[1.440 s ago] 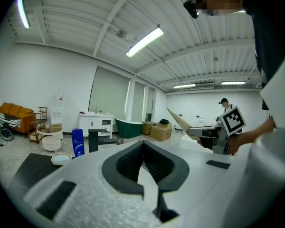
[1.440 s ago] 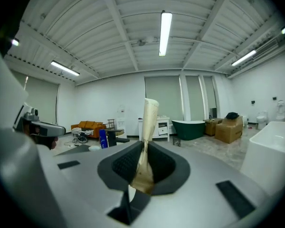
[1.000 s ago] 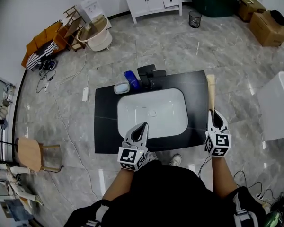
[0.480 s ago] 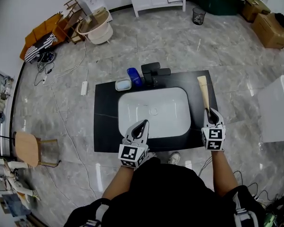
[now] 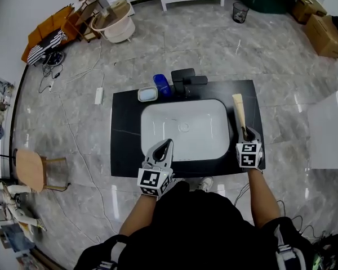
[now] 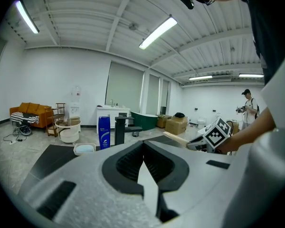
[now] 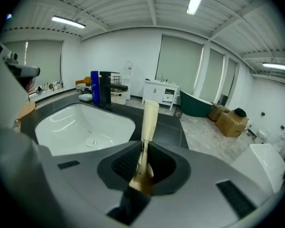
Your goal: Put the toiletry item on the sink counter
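A beige tube [image 5: 238, 111] sticks forward out of my right gripper [image 5: 246, 133], whose jaws are shut on its near end. The tube hangs low over the right strip of the black counter [image 5: 127, 128], beside the white sink [image 5: 183, 129]; I cannot tell if it touches. In the right gripper view the tube [image 7: 149, 120] runs up from between the fingers of my right gripper [image 7: 143, 148]. My left gripper [image 5: 167, 145] is shut and empty at the sink's front edge. The left gripper view shows its jaws [image 6: 143, 145] closed together.
A blue bottle [image 5: 161, 85], a soap dish [image 5: 147, 94] and a black faucet [image 5: 183, 80] stand at the counter's back. A white fixture [image 5: 332, 128] stands to the right, a chair [image 5: 36, 170] to the left. A person [image 6: 249, 106] stands far off.
My right gripper has come down and nearer with the tube, from above the counter's right edge to low over its right strip. The left gripper shifted slightly.
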A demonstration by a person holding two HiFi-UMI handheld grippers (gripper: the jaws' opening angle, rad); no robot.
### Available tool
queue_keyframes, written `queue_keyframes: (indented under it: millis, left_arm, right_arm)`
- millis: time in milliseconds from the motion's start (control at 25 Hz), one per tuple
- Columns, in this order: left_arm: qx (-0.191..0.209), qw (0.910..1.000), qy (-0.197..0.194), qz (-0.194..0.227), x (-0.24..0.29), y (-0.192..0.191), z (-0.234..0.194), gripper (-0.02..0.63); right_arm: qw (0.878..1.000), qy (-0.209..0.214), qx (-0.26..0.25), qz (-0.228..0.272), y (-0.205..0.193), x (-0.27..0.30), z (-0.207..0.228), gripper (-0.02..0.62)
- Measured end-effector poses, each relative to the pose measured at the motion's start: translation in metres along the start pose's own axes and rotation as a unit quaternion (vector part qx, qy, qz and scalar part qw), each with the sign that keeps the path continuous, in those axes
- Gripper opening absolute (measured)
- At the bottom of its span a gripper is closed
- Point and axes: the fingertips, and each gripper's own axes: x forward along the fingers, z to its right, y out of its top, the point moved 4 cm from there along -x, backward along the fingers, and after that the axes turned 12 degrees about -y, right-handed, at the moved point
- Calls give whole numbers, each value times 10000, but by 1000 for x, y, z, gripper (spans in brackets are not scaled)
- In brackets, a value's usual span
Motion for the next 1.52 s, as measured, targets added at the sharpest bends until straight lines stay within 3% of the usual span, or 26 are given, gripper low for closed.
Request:
queue_keyframes:
  millis: [320, 520, 880, 960, 1240, 1520]
  left_arm:
    - [-78, 9999, 50, -39, -8, -6, -13, 9]
    - [-84, 10000, 39, -33, -7, -6, -19, 9]
    - [-121, 9999, -43, 10, -9, -3, -26, 9]
    - [-136, 9999, -67, 16, -9, -3, -27, 9]
    - [-219, 9997, -108, 81, -12, -2, -31, 9]
    - [-193, 9995, -211, 141, -11, 3, -31, 9]
  right_arm:
    - [9960, -65, -437, -779, -26, 30, -19, 54]
    - [9936, -151, -491, -1001, -35, 40, -20, 63]
    - [9924, -113, -370, -1168, -37, 45, -20, 146]
    - [9926, -37, -297, -1173, -36, 42, -19, 199]
    - [9982, -16, 115, -588, 1, 12, -25, 213]
    - [9989, 227, 80, 413, 74, -35, -41, 198]
